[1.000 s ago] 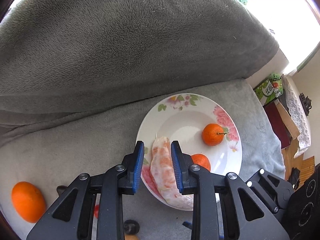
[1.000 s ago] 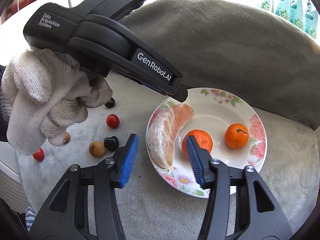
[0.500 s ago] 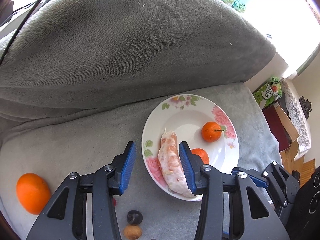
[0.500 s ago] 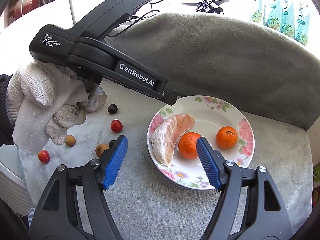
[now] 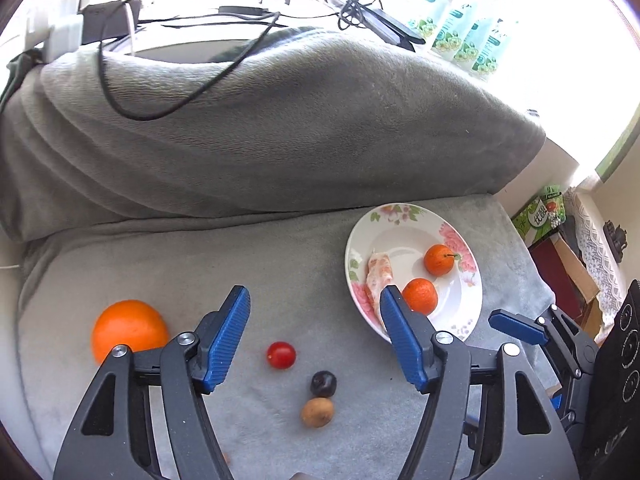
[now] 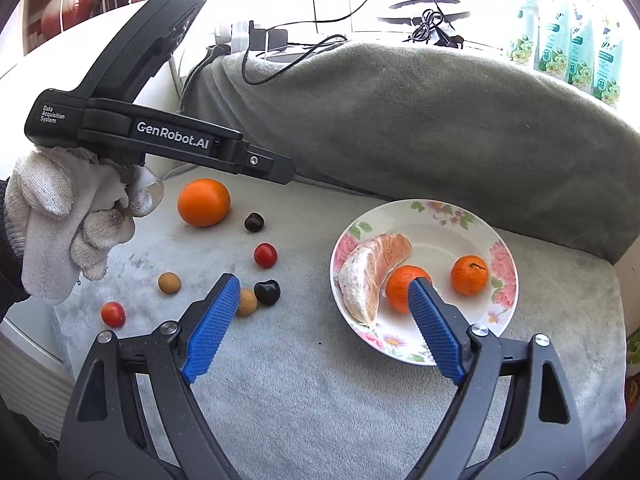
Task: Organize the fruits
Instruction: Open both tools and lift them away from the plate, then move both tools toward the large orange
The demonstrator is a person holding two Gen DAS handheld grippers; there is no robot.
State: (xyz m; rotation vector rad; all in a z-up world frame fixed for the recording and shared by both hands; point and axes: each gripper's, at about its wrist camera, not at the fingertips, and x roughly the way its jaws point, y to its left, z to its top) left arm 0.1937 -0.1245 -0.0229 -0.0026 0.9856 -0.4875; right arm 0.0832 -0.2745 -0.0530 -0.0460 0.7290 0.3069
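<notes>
Currently left gripper (image 5: 314, 322) points steeply down, jaws opening, nothing gripped; a cherry tomato (image 5: 281, 355) lies on the grey blanket (image 5: 280, 264) beyond its fingertips. Right gripper (image 6: 320, 312) tilts down, jaws opening and empty. Floral plate (image 6: 460, 216), just beyond its right finger, holds a pomelo segment (image 6: 370, 274) and two mandarins (image 6: 469, 275). Gloved left hand (image 6: 68, 216) grips the handle.

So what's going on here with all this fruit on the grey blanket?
A person in white knit gloves is sorting fruit with two handheld grippers. A peeled citrus segment and two small tangerines lie on the floral plate. The left gripper and the right gripper are both empty, their jaws opening. Off the plate, on the blanket, lie a large orange, cherry tomatoes, dark cherries and small brown fruits.
</notes>
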